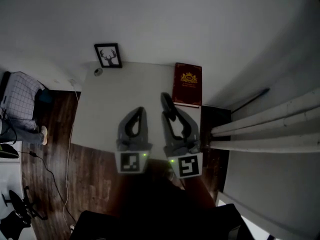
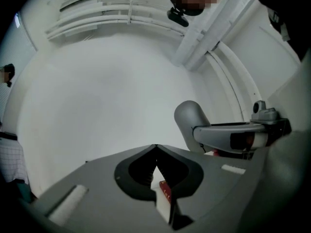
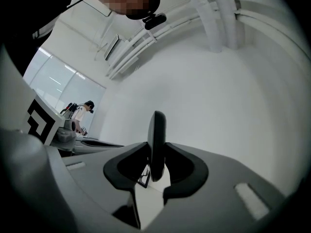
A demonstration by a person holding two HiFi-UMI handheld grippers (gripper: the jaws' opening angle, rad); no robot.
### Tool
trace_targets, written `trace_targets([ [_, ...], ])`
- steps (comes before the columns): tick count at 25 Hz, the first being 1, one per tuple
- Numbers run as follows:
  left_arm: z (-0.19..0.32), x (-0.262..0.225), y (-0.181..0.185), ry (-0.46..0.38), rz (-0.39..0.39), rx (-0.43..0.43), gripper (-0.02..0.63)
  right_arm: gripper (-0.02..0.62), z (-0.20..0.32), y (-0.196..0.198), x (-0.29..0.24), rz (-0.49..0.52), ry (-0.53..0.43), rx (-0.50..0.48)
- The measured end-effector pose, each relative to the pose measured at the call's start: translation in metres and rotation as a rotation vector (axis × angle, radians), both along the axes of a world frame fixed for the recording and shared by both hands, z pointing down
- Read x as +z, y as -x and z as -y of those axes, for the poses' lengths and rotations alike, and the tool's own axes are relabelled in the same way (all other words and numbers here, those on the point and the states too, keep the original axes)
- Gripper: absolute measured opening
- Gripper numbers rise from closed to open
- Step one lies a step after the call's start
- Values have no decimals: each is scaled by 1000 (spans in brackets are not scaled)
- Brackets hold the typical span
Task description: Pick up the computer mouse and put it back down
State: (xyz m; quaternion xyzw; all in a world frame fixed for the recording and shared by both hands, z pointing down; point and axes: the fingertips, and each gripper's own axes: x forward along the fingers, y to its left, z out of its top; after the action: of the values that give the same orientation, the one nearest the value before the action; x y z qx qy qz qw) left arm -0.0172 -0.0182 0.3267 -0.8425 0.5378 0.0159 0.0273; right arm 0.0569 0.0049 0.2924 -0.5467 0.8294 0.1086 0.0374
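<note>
Office-like room: white desk [image 1: 115, 104], framed picture [image 1: 108, 55], book [image 1: 187, 84]

I can read no word or number anywhere. The red book [image 1: 187, 84] on my desk [image 1: 115, 109] bears a gold crest with lettering too small to make out. The square markers [image 1: 131, 162] are only black-and-white patterns.

There is one white table [image 1: 100, 109]. On it are one red book [image 1: 187, 84] at the far right, one picture frame [image 1: 108, 55] at the far left, and one small round thing [image 1: 98, 72] just beside the frame. There are two grippers, the left gripper [image 1: 141, 110] and the right gripper [image 1: 171, 115]. There is one black mouse [image 1: 166, 103]. One person [image 1: 20, 101] is at the left.
</note>
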Motion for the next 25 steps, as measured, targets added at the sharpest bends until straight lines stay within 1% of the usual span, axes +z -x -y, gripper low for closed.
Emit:
trace_targets([
  [1,-11,-2,-4,-4,-2,-14,0,126,-10,-6,-2,1,-8,-5],
  [4,-42,-8,-17,-12,34,-47,0,126,-38,-22,-9,13,-20,-24],
  [6,-56,-12,-24,-4,43,-57,0,126,-51,-27,-12,14,-17,-32],
  [9,-73,-15,-31,18,39,-58,0,126,-66,-32,-16,19,-16,-44],
  [13,-101,-22,-40,-23,64,-45,0,126,-94,-41,-23,31,-16,-38],
  [15,-108,-23,-42,-27,64,-32,0,126,-101,-43,-21,15,-13,-29],
  [18,-107,-24,-45,-31,44,-3,0,127,-102,-42,-14,-14,5,-5],
  [22,-107,-24,-45,-31,16,27,0,127,-103,-37,-11,-10,15,20],
  [25,-108,-21,-39,-23,22,41,0,127,-104,-29,-10,-7,20,28],
])
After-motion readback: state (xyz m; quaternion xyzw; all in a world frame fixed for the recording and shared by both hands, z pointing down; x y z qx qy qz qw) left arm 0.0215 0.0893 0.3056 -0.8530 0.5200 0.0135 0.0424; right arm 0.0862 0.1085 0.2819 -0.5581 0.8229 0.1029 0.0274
